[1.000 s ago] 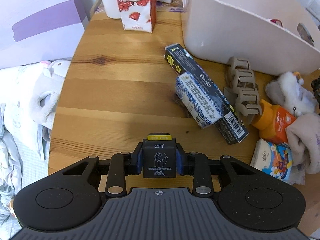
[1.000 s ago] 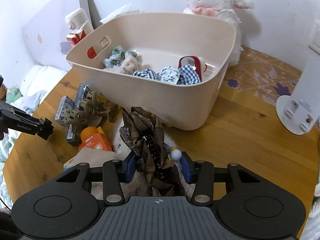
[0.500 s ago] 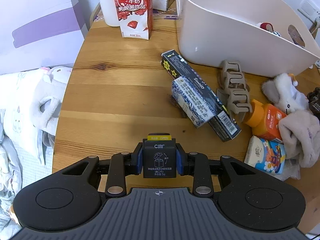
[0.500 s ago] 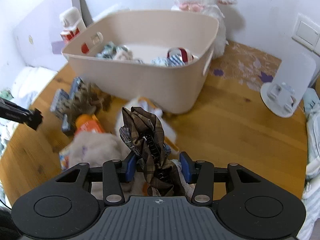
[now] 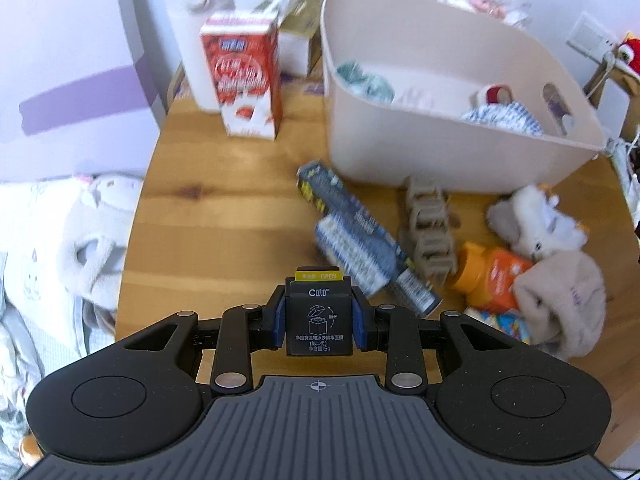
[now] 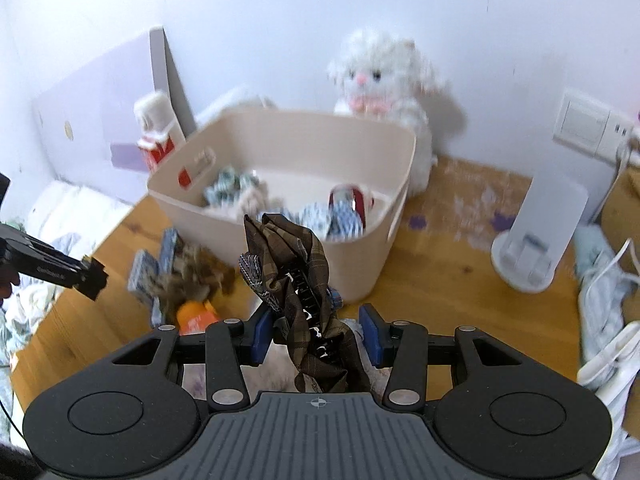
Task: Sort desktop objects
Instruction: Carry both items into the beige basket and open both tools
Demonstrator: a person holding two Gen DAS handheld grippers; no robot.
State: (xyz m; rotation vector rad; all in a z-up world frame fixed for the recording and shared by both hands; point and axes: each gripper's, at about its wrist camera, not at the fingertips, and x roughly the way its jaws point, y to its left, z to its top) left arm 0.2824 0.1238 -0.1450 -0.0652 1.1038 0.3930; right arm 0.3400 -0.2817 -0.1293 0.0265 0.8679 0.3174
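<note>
Round wooden bench [image 5: 224, 216] carries a cream plastic tub [image 5: 448, 148] already holding several cloth items, while boxes, a claw clip, an orange bottle [image 5: 494, 280] and plush toys lie beside it unsorted. Right hand-held gripper [image 6: 316, 334] clasps a brown plaid hair clip [image 6: 296, 276] before the tub; left hand-held gripper [image 5: 319, 320] pinches a small black carton [image 5: 319, 326] above the bench.

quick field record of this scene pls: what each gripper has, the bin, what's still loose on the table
left gripper: shut on small black box
right gripper: brown plaid hair clip between its blue pads
bin: beige, open, holds checked fabric pieces and a red-rimmed item
loose on table: dark long box, beige claw clip, orange bottle, small plush toy
upright by the bin: red milk carton
</note>
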